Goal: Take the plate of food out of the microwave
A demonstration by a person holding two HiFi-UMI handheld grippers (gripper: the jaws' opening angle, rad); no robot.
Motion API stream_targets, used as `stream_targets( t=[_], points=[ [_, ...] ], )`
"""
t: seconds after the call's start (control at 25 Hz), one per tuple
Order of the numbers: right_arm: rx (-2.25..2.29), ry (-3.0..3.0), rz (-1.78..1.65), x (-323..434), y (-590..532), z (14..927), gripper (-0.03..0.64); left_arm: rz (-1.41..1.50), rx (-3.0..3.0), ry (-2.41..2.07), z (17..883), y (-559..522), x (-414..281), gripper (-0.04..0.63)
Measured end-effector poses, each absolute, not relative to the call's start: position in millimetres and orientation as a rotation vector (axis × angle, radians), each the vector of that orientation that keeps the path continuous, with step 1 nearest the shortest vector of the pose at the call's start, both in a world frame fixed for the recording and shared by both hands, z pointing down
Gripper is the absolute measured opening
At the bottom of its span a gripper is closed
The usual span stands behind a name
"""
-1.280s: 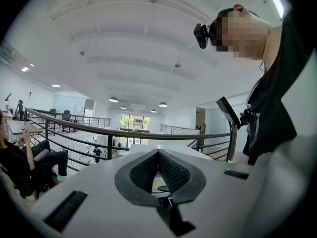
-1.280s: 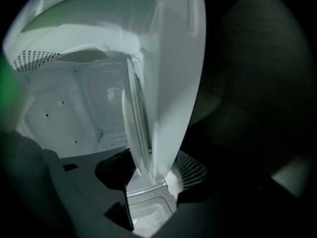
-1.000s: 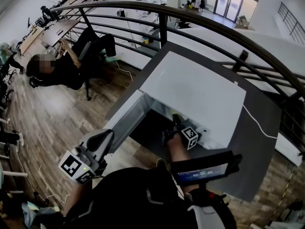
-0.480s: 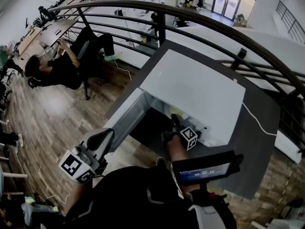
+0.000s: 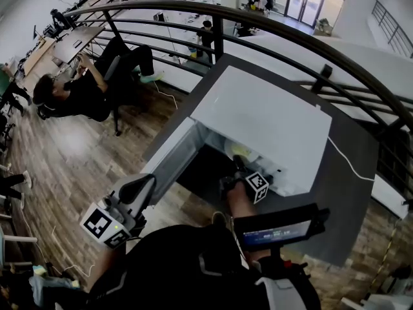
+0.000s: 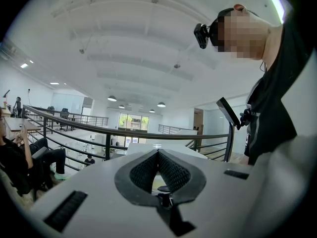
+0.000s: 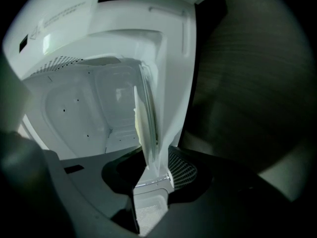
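The white microwave [image 5: 264, 124] stands on a dark table with its door [image 5: 173, 161] swung open to the left. My right gripper [image 5: 239, 165] reaches into the opening. Its jaws have just been closing and now clamp the rim of the pale plate [image 7: 146, 128], seen edge-on between the pads in the right gripper view. A pale part of the plate [image 5: 237, 150] shows at the microwave's mouth. The food on it is hidden. My left gripper [image 5: 139, 190] hangs low at the left, away from the microwave, shut with nothing held [image 6: 157, 153].
The dark table [image 5: 352, 196] extends right of the microwave, with a white cable [image 5: 352, 166] across it. A black railing [image 5: 258, 28] runs behind. A person sits in a chair [image 5: 80, 89] on the floor below. A screen [image 5: 277, 230] is mounted at my chest.
More of the pale plate shows at the microwave's mouth than a second ago. The right gripper has hardly shifted, and the left has stayed put.
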State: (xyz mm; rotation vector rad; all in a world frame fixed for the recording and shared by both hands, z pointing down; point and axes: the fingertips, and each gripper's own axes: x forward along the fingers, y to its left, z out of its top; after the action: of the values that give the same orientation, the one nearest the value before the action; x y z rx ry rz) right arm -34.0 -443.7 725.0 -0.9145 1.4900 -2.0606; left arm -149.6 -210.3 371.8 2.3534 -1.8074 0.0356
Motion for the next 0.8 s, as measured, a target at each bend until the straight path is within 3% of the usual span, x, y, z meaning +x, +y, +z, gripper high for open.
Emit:
stream_targets(
  t=[0.16, 0.24, 0.8],
  points=[
    [-0.893, 1.502, -2.033, -33.3, -441.6, 719.4, 0.086, 0.04, 2.353, -1.803, 374.0, -207.6, -151.8, 0.005],
    [-0.883, 1.514, -2.018, -35.0, -439.6, 714.2, 0.018, 0.053, 2.36, -1.802, 373.1, -204.7, -153.5, 0.005],
    [-0.852, 1.619, -2.005, -58.1, -407.1, 706.9, 0.018, 0.029, 2.426, -1.748, 373.1, -191.1, -184.4, 0.005]
  ],
)
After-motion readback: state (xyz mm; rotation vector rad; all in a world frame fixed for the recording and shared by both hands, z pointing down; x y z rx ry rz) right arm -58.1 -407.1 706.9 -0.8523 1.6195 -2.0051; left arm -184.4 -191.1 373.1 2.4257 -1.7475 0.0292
